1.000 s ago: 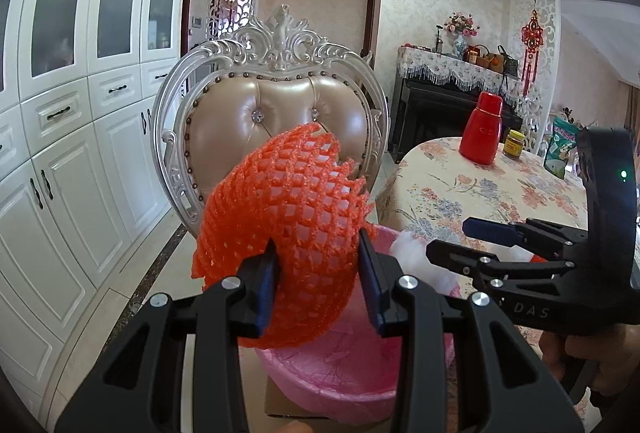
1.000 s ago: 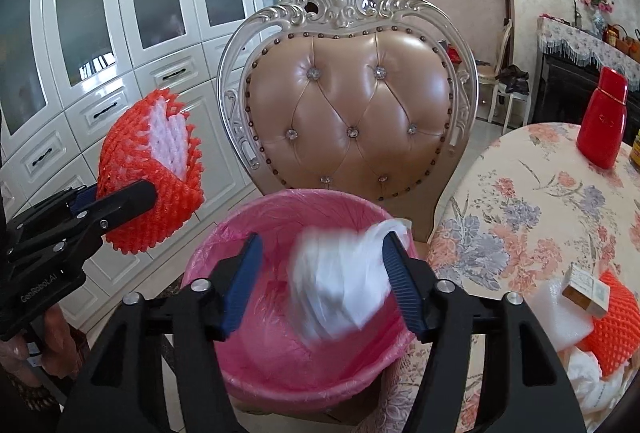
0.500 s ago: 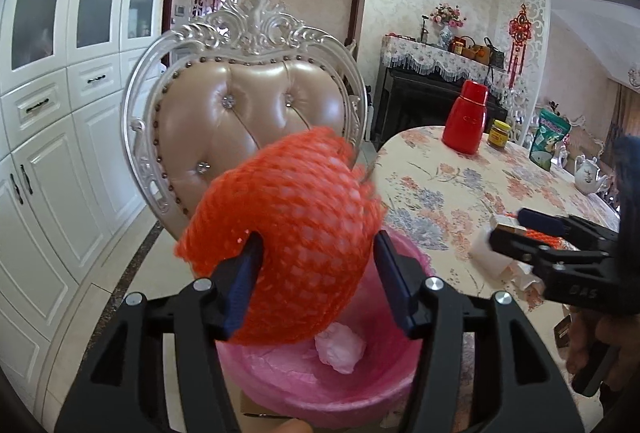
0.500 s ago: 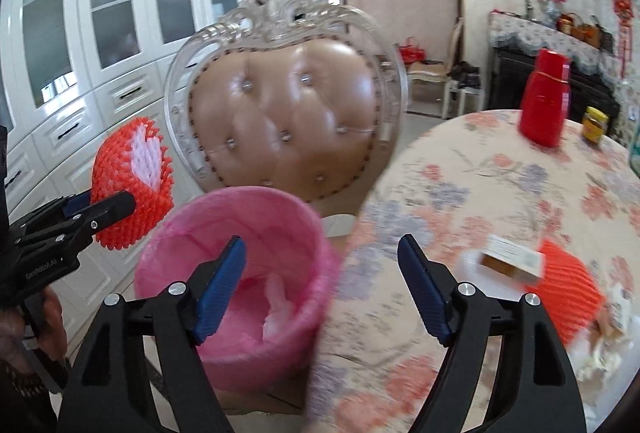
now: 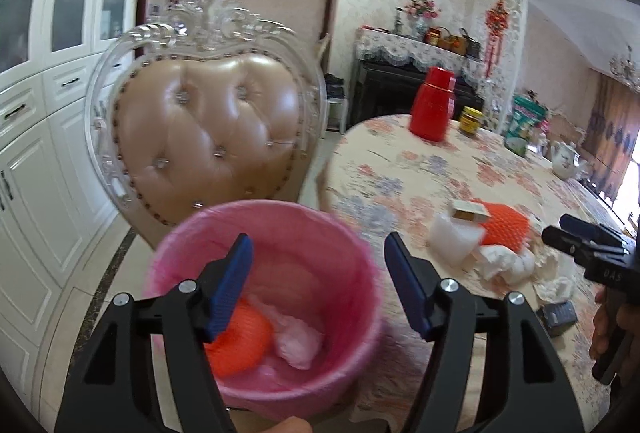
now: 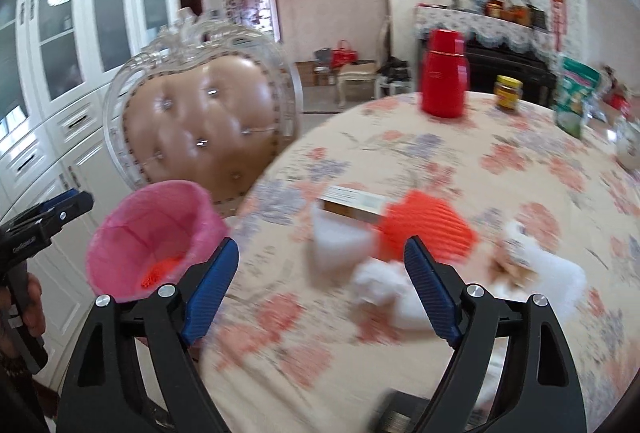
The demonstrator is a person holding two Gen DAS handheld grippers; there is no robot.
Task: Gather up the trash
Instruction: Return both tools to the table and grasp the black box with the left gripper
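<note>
Standing at the far left are white cabinets [image 5: 28,137], and just right of them a tufted chair [image 5: 208,137] with a silver frame backs the pink-lined bin [image 5: 312,229]; inside the bin lie an orange foam net [image 5: 240,341] and a pale crumpled wad [image 5: 298,341] — side by side on the bottom, touching; the left gripper [image 5: 318,287] hovers over the bin with its blue-padded jaws spread wide and nothing between them; in the right wrist view the same bin [image 6: 120,261] shows only a patch of orange low inside. Right of the bin is the round table [image 5: 400,169] under a floral cloth; on its near part a small heap of trash sits close together — a white foam piece [image 5: 452,243], a small cardboard box [image 5: 470,211], a second orange net [image 5: 506,227] and crumpled white tissues [image 5: 508,265]; the right gripper [image 6: 322,287] is poised above this heap, jaws likewise held apart and gripping nothing, though the view is blurred; further back on the table stand a red thermos [image 5: 434,105] and beside it a small yellow-lidded jar [image 5: 471,121], its contents too small to tell; a green packet [image 5: 524,123] and a white teapot [image 5: 568,163] sit towards the far right edge.
</note>
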